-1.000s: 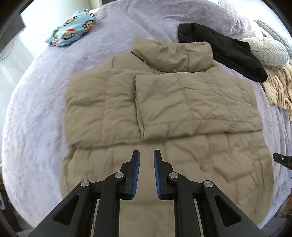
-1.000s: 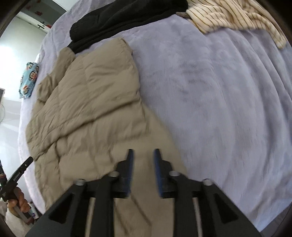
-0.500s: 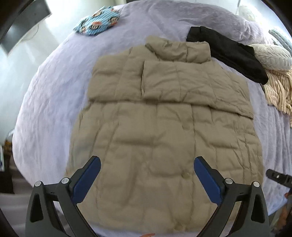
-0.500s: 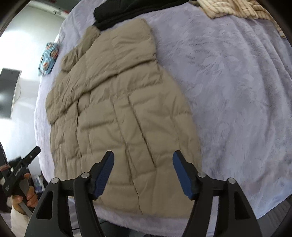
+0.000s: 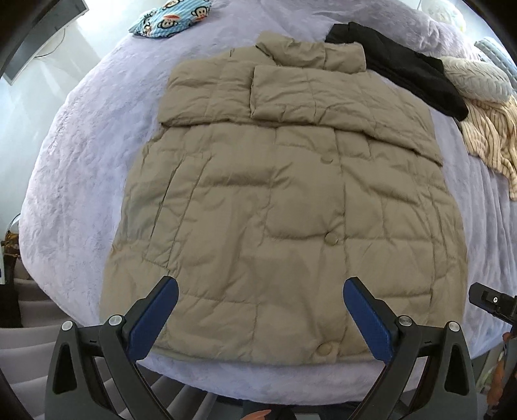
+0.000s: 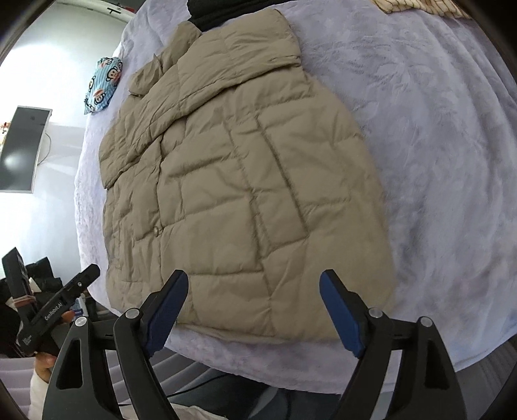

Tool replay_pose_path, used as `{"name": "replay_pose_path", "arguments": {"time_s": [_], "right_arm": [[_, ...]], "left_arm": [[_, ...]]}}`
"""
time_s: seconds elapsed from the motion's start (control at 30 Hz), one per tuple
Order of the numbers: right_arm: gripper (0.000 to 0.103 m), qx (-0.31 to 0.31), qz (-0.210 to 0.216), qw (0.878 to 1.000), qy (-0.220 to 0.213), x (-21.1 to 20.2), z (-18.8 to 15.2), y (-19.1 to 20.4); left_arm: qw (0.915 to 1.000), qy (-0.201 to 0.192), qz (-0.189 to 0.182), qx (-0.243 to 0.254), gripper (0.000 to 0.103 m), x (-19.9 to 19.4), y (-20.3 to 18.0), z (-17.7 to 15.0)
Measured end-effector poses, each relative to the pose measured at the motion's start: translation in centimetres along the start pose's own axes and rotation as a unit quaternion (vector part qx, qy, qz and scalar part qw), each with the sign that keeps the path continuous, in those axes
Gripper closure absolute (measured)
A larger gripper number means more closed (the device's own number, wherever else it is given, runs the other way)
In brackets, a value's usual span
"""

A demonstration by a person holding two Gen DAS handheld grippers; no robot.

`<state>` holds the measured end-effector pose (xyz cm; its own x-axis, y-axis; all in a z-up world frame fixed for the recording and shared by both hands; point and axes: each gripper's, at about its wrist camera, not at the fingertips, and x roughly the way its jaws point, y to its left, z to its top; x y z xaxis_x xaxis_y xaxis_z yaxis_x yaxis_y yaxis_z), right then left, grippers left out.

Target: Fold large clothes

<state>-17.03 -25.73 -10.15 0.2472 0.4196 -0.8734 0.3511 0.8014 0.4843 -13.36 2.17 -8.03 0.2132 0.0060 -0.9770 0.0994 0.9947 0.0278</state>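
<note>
Hovering steeply downward over the jacket (image 5: 284, 206) hem, left gripper (image 5: 260, 318) wide, right gripper (image 6: 253, 308) opening, both empty

Count on the bed cover (image 5: 80, 168): one tan quilted jacket (image 5: 284, 206), three snap buttons visible down its front. One black garment (image 5: 404, 68). One striped cream garment (image 5: 491, 135). One monkey-print blue cloth (image 5: 171, 16). One knitted pale cushion (image 5: 478, 77). Grippers: two.
</note>
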Motion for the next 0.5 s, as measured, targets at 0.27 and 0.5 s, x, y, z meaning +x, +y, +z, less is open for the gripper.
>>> {"name": "replay_pose_path", "arguments": {"time_s": [0.27,0.5], "right_arm": [[0.017,0.052,-0.007,0.999,0.003,2.4,-5.5,1.2],[0.0,0.083,0.0,0.997,-0.002,3.8,-7.7,2.1]], "left_arm": [[0.9994,0.031,-0.005,0.014,0.001,2.2,3.8,-3.2],[0.9996,0.027,-0.008,0.008,0.001,2.2,6.4,-4.2]]}}
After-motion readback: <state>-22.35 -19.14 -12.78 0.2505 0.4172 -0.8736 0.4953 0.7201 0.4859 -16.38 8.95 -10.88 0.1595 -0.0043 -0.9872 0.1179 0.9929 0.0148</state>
